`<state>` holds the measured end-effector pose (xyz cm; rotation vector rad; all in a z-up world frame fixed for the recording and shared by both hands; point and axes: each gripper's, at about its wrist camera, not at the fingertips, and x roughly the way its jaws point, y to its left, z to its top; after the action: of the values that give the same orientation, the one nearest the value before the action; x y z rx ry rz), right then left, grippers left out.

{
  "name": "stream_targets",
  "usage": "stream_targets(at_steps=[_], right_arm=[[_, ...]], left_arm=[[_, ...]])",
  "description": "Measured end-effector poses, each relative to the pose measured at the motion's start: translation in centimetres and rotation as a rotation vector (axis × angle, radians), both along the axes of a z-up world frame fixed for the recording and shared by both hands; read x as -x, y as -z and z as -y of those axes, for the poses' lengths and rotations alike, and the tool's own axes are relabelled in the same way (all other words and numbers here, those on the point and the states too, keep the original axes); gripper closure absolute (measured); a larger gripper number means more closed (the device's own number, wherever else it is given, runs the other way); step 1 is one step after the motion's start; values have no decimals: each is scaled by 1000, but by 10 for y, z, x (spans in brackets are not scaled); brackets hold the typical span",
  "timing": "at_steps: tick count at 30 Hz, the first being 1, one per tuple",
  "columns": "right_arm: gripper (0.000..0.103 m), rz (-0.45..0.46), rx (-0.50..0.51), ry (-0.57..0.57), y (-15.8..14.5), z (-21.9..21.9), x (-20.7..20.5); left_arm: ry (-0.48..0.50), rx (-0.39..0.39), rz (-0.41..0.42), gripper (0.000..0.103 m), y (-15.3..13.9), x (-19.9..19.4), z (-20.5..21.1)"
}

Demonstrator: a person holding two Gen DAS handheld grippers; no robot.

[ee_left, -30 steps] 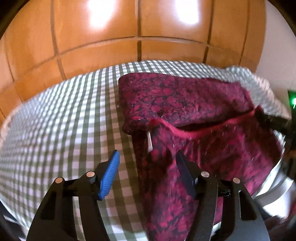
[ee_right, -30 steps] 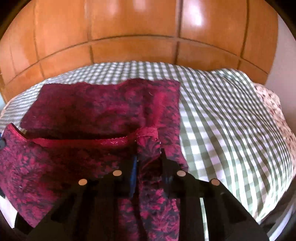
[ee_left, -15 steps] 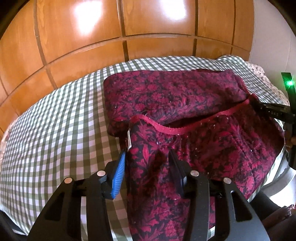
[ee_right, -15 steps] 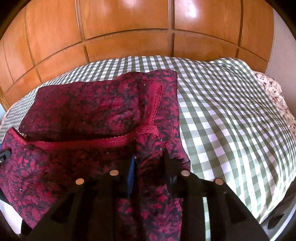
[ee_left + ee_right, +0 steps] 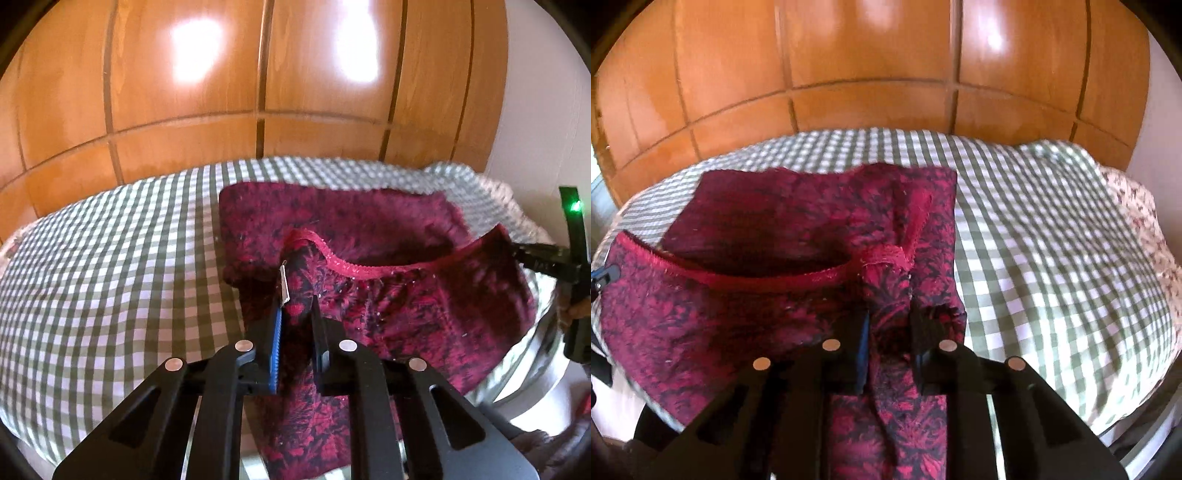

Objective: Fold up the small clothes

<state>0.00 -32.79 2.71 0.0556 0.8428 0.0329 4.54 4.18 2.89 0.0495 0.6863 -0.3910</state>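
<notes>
A dark red patterned garment (image 5: 388,236) with a red lace hem lies on the green-and-white checked cover; it also shows in the right wrist view (image 5: 768,229). My left gripper (image 5: 295,306) is shut on the garment's near left corner, by a small white label (image 5: 283,284), and holds it raised. My right gripper (image 5: 888,317) is shut on the near right corner, bunched at the lace edge. The near layer hangs lifted between the two grippers, above the flat far layer. The right gripper also shows in the left wrist view (image 5: 543,258), at the cloth's far corner.
The checked cover (image 5: 110,258) spreads wide left of the garment, and right of it in the right wrist view (image 5: 1052,240). A wooden panelled wall (image 5: 258,92) stands behind the bed. A floral cloth (image 5: 1145,210) lies at the far right edge.
My left gripper closed from open onto the garment's left corner. Both grippers lifted the near edge up and toward the far side. The right gripper stayed shut on the cloth.
</notes>
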Motion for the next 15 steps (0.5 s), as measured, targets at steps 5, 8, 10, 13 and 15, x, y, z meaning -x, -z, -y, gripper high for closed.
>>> stream_targets(at_steps=[5,8,10,13,15], right_arm=[[86,31,-61,6,-20,8,-5],[86,61,-92,16,-32,11,-20],[86,77,-112,27,-39,13,-31],[86,107,-120,51,-47,20,-56],[86,119,-144,75,-51,28,-77]], left_arm=[[2,46,9,91,-12,-3,-6],[-1,49,32,91,-25,-15,-3],[-8,54,48,91,-33,-28,-1],[-31,27,81,91,-41,-51,3],[-43,22,86,91,-45,-72,5]])
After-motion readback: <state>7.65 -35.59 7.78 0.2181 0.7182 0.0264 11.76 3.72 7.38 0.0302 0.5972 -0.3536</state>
